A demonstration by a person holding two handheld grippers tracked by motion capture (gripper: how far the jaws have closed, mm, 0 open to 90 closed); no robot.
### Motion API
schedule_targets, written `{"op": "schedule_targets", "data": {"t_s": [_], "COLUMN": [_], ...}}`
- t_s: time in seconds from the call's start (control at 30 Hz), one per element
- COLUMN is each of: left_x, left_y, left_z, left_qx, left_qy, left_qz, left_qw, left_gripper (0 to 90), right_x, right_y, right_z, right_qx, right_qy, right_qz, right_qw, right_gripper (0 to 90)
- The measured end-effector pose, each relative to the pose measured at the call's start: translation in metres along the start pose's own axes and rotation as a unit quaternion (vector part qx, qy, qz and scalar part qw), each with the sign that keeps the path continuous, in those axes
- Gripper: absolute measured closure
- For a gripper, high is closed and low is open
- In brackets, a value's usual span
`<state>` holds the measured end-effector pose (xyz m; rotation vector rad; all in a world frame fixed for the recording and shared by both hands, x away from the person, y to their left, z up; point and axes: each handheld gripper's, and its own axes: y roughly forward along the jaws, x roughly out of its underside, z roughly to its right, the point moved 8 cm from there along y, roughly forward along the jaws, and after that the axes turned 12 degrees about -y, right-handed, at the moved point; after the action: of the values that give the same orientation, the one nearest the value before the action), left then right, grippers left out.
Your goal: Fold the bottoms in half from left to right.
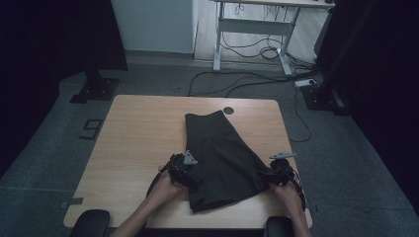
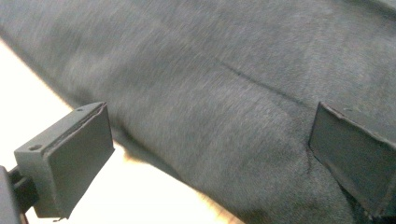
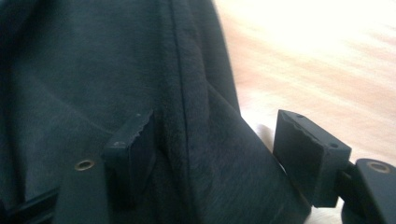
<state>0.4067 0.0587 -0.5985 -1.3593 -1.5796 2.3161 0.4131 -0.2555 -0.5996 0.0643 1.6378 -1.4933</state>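
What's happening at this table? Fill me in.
A person is working on a dark garment, apparently a skirt, spread flat on a wooden table. Each hand holds a two-jaw tool at the garment's near end: the left tool at its left edge, the right tool at its right edge. In both gripper views the jaws stand apart, straddling the cloth's edge without pinching it. It looks like the person is about to grab both sides, perhaps to fold or shift it.

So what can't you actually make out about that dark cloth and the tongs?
- High view: the dark folded cloth garment shows no detail in the dim light, and its type is unclear.
- Left gripper view: blur hides the weave.
- Right gripper view: glare washes out the wooden table.
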Motion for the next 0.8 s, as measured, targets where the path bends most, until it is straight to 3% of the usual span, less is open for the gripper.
{"op": "schedule_targets", "data": {"t_s": [0.23,0.33,0.43,0.53,0.57,0.63,0.67,0.8], "left_x": [0.016,0.025,0.033,0.034,0.033,0.026,0.019,-0.004], "left_y": [-0.020,-0.029,-0.033,-0.034,-0.036,-0.042,-0.046,-0.054], "left_z": [-0.037,-0.058,-0.067,-0.067,-0.066,-0.065,-0.066,-0.069], "left_qx": [-0.025,-0.040,-0.031,-0.023,-0.023,-0.044,-0.049,-0.040], "left_qy": [-0.026,-0.053,-0.089,-0.097,-0.093,-0.074,-0.065,-0.073], "left_qz": [0.000,0.010,0.024,0.028,0.025,0.025,0.033,0.057], "left_qw": [0.9994,0.9977,0.9953,0.9946,0.9951,0.9960,0.9961,0.9949], "left_gripper": [0.0,0.0,0.0,0.0,1.6,0.4,0.0,0.7], "right_x": [-0.002,-0.006,-0.009,-0.010,-0.011,-0.013,-0.017,-0.043], "right_y": [-0.007,-0.007,-0.005,-0.004,-0.005,-0.008,-0.011,-0.019], "right_z": [-0.049,-0.077,-0.091,-0.093,-0.092,-0.090,-0.089,-0.079], "right_qx": [-0.044,-0.074,-0.085,-0.086,-0.086,-0.076,-0.072,-0.062], "right_qy": [-0.049,-0.073,-0.086,-0.086,-0.090,-0.099,-0.096,-0.068], "right_qz": [-0.001,0.003,0.009,0.004,0.001,-0.001,0.007,0.054], "right_qw": [0.9978,0.9946,0.9926,0.9926,0.9922,0.9922,0.9927,0.9943], "right_gripper": [29.6,27.3,24.1,23.1,23.7,23.7,23.6,20.8]}}
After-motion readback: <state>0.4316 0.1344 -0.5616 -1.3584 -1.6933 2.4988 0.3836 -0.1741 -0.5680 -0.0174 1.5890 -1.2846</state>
